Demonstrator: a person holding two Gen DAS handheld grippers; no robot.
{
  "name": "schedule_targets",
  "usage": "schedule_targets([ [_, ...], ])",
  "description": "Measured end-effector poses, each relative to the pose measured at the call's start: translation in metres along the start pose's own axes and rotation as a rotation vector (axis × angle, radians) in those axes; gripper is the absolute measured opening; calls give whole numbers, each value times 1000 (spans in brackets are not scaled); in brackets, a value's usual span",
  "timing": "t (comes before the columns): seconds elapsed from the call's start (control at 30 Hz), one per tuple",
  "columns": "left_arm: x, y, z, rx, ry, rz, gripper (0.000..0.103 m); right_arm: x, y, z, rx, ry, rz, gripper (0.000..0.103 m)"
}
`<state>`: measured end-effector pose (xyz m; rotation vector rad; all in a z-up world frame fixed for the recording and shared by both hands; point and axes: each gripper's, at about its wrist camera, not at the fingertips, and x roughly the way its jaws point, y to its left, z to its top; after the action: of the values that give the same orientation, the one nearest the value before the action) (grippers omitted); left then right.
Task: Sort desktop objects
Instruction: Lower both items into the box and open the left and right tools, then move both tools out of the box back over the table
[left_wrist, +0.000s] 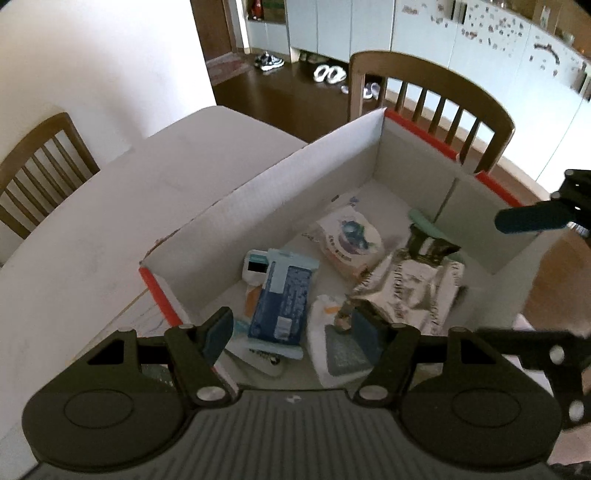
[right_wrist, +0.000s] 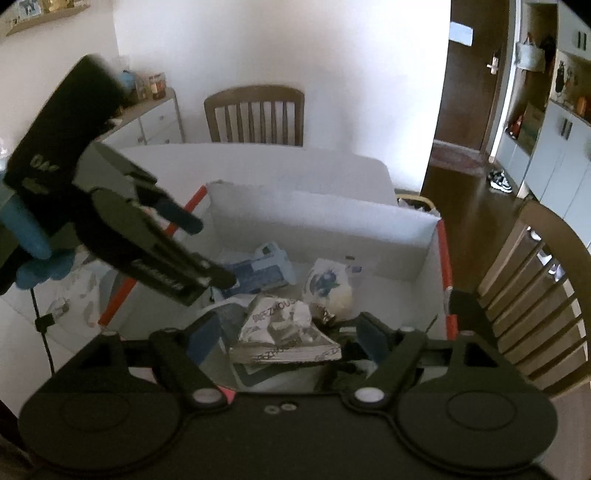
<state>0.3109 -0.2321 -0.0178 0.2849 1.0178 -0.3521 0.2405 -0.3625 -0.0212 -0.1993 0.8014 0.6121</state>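
Observation:
A white cardboard box (left_wrist: 295, 177) with red-taped edges stands on the table and holds several items: a blue packet (left_wrist: 282, 299), a silver foil bag (left_wrist: 410, 284), a white printed pouch (left_wrist: 349, 240) and a small white device (left_wrist: 256, 267). My left gripper (left_wrist: 291, 332) is open and empty, hovering over the box's near end. My right gripper (right_wrist: 290, 334) is open and empty above the foil bag (right_wrist: 284, 328). The left gripper also shows in the right wrist view (right_wrist: 210, 251), over the blue packet (right_wrist: 258, 273). The box wall (right_wrist: 325, 218) stands behind.
The white table (left_wrist: 110, 206) extends left of the box. Wooden chairs stand at the far side (left_wrist: 432, 107), the left (left_wrist: 40, 162) and in the right wrist view (right_wrist: 539, 295). Shoes lie on the dark floor (left_wrist: 288, 88).

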Motion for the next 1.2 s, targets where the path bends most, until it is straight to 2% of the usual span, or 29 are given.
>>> schedule_targets([
  [0.4,-47,2,-35,-89,-90,-35,70,-19,-4,-1,73,-56,4,85],
  [0.63,-70,6,-58,-137,-125,-14,70,-21,6,-1,77,-59,18,88],
  [0.7,-74,8,-65,-144,-127,-12,76,-21,10,-1,72,-63,28,89],
  [1.07,-91,29,-105,-202,-150,0,86,-29,44,0,55,-91,23,91],
  [1.2,-99,42,-118,-209,-176,-1,96,-31,61,1,60,-103,13,92],
])
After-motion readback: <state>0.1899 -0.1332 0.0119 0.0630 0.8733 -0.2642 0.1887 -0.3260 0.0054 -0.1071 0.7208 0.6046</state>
